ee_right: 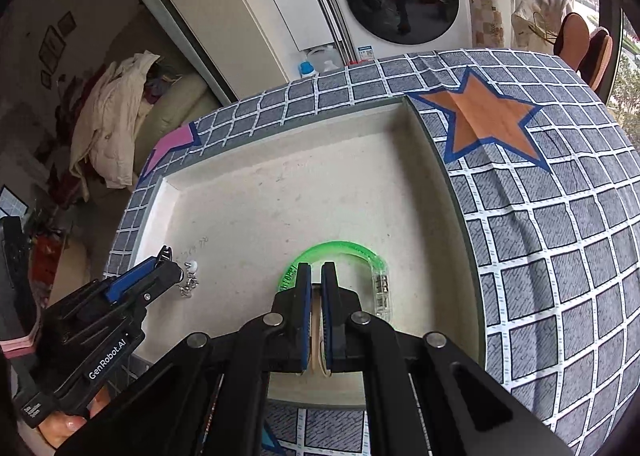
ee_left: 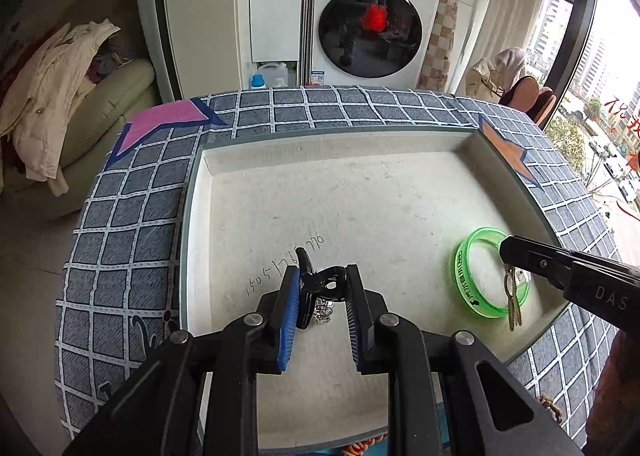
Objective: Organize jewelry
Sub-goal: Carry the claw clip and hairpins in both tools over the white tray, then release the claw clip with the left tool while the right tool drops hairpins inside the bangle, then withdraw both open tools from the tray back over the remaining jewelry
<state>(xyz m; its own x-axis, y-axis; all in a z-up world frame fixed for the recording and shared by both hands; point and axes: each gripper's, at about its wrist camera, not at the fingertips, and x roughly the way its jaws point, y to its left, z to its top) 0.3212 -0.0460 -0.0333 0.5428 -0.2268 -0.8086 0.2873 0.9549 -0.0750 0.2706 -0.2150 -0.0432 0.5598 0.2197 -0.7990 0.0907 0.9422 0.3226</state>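
A: Left gripper (ee_left: 322,298) — how do the fingers stand?
B: Partly closed, pressed on a black hair clip (ee_left: 316,284). A silver chain (ee_right: 188,283) dangles below it, over the tray's (ee_left: 360,191) left half, near handwritten digits (ee_left: 286,268).

A: Right gripper (ee_right: 316,276)?
B: Fingers nearly together, pinching a thin gold-coloured clip (ee_left: 513,296) that hangs straight down from the tips.

A: Where is that over the tray?
B: Near the right edge, above a green bangle (ee_left: 480,298) lying flat on the tray floor. Cannot tell whether clip and bangle touch.

A: What carries the tray?
B: A table under a grey checked cloth (ee_right: 560,236); orange star at the far right corner, pink star at the far left.
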